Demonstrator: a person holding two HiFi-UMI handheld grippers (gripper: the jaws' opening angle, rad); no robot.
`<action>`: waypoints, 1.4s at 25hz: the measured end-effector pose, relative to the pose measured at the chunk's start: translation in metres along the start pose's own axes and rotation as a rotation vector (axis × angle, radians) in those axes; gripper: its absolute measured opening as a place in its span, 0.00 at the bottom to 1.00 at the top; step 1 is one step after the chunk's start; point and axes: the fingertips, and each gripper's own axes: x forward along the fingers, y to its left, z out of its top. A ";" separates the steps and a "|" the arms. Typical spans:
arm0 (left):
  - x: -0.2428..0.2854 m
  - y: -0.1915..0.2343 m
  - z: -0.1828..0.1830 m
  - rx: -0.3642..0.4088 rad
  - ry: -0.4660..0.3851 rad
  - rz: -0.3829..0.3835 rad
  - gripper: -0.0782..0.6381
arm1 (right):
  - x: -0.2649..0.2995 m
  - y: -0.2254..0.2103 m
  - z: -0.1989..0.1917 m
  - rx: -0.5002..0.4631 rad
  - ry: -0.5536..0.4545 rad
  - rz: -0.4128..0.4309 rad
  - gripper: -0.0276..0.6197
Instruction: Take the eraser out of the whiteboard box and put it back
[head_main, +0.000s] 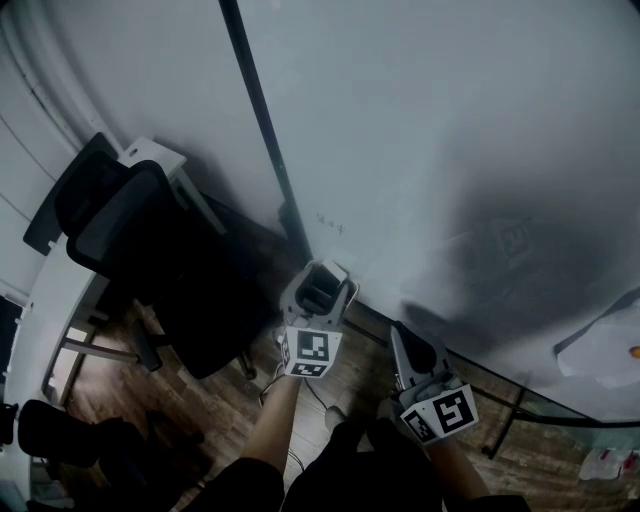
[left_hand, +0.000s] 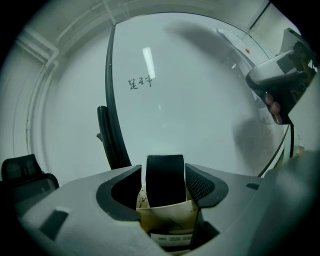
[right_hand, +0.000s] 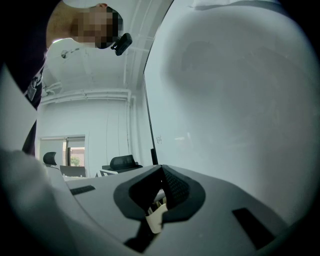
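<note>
The black eraser (left_hand: 165, 177), felt strip on a cream body, stands upright between the jaws of my left gripper (left_hand: 165, 186), which is shut on it. In the head view the left gripper (head_main: 320, 288) holds the eraser (head_main: 318, 296) close to the whiteboard (head_main: 450, 150), near its lower edge. My right gripper (head_main: 407, 342) sits just to the right, shut with nothing between its jaws (right_hand: 162, 186). The white whiteboard box (head_main: 605, 348) with an orange dot hangs on the board far right, apart from both grippers; it also shows as a white box (left_hand: 239, 41).
A black office chair (head_main: 140, 250) stands at the left beside a white desk (head_main: 45, 320). A dark vertical frame strip (head_main: 262, 130) divides the board. Small handwriting (left_hand: 140, 82) marks the board. Wooden floor (head_main: 200, 410) lies below.
</note>
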 end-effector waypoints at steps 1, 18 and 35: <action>0.000 0.000 0.001 -0.006 -0.005 -0.001 0.45 | 0.000 0.000 0.000 0.002 -0.001 -0.001 0.05; -0.043 0.014 0.078 -0.178 -0.201 0.028 0.46 | -0.002 0.001 0.013 0.013 -0.041 0.034 0.05; -0.123 -0.022 0.111 -0.259 -0.257 0.075 0.12 | 0.012 0.010 0.016 0.003 -0.061 0.124 0.05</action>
